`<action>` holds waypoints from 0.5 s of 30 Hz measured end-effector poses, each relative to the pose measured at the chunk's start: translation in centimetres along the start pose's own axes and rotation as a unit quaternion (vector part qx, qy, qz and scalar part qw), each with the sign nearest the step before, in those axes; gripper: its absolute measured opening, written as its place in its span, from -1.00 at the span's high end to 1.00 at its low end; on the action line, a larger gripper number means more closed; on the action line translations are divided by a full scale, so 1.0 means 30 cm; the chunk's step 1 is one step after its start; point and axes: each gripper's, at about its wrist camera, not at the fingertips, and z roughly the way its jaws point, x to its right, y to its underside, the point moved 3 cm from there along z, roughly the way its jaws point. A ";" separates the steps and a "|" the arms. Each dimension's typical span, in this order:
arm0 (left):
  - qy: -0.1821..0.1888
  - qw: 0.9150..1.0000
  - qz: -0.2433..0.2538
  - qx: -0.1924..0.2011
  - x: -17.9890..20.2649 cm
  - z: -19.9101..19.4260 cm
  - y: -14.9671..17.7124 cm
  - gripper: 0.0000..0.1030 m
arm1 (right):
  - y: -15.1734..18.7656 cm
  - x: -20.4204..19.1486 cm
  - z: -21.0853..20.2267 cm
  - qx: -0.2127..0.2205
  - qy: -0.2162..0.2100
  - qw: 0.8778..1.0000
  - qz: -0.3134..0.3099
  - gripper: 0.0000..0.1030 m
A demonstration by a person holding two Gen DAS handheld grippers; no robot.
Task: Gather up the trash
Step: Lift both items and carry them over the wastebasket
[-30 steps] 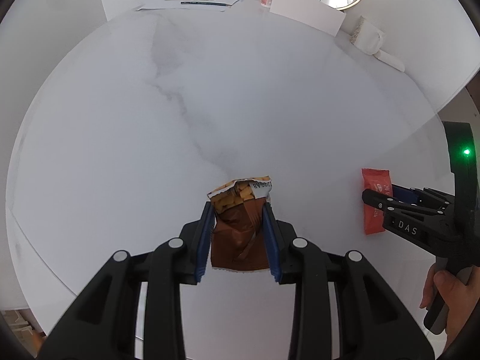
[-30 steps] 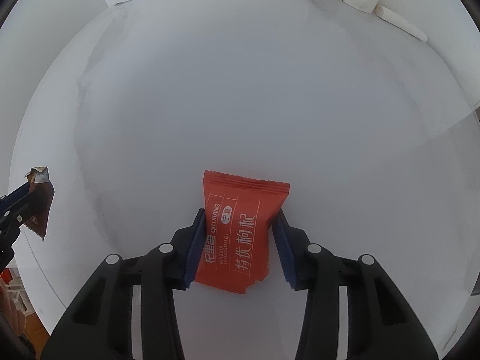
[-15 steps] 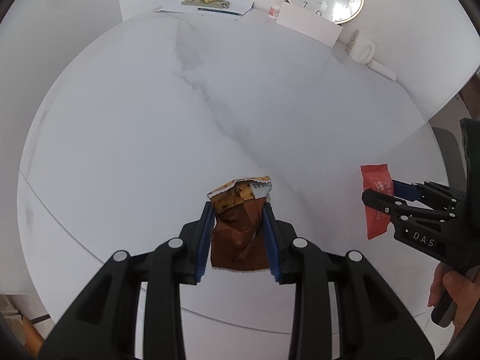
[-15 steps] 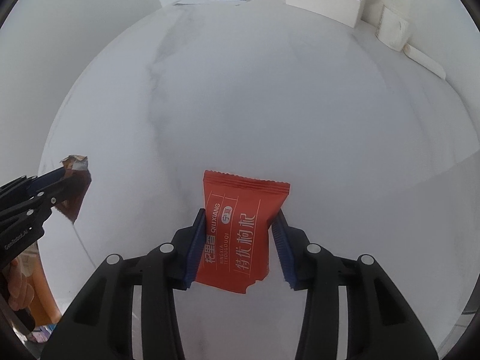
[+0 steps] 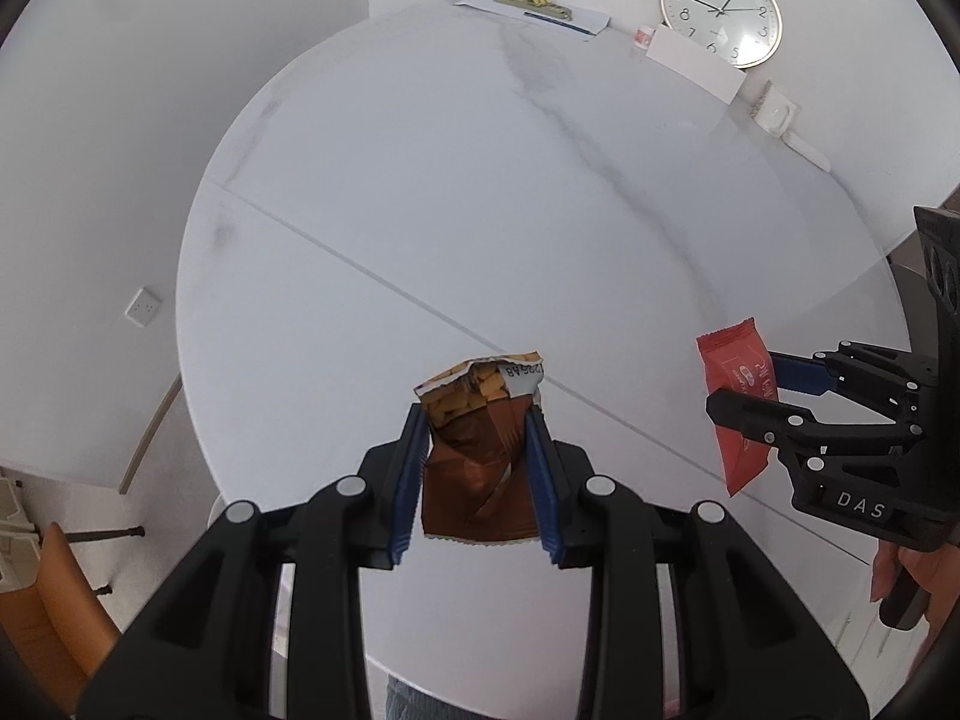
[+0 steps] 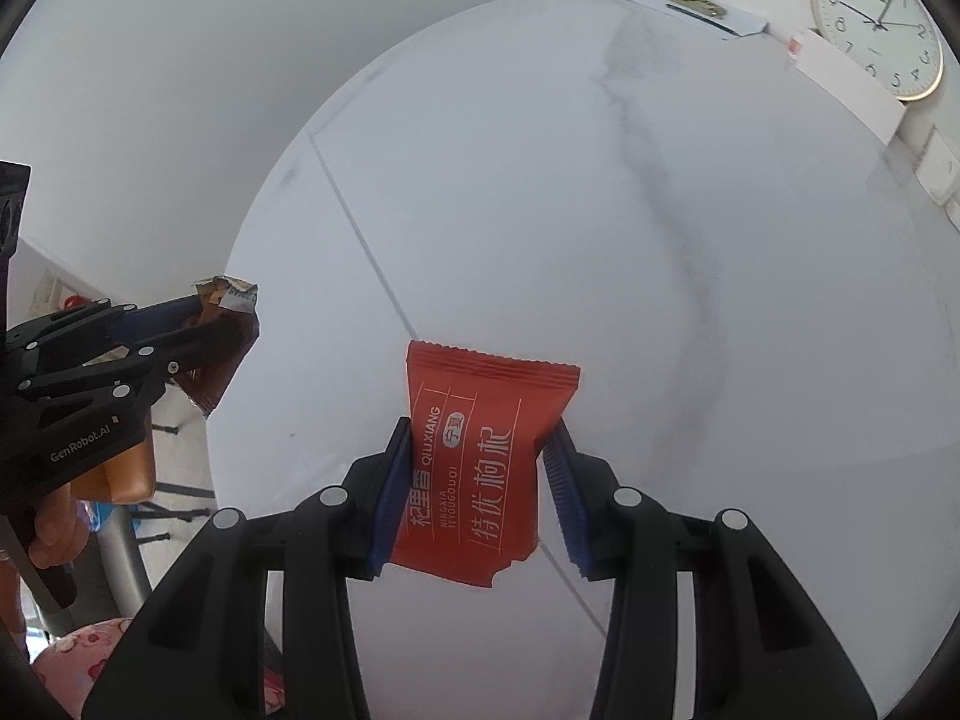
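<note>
My left gripper point(image 5: 478, 420) is shut on a torn brown snack wrapper point(image 5: 477, 456) and holds it high above the round white marble table point(image 5: 480, 180). My right gripper point(image 6: 483, 438) is shut on a red snack packet point(image 6: 474, 462) with white Chinese print, also lifted well above the table. Each gripper shows in the other's view: the right one with the red packet point(image 5: 735, 402) at the right, the left one with the brown wrapper point(image 6: 222, 342) at the left.
At the table's far edge lie papers with a yellow binder clip point(image 5: 534, 3), a white card point(image 5: 696, 63) and a round wall clock point(image 5: 720, 12). An orange chair point(image 5: 66, 594) stands on the floor to the left, below the table.
Both grippers have risen and pulled back from the table with their wrappers. The table looks smaller, and the floor and chair at the left have come into view.
</note>
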 end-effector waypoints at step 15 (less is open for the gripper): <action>0.002 0.999 0.002 -0.033 -0.544 -0.036 0.322 0.38 | 0.009 -0.576 0.167 -0.010 -0.006 1.000 -0.010 0.15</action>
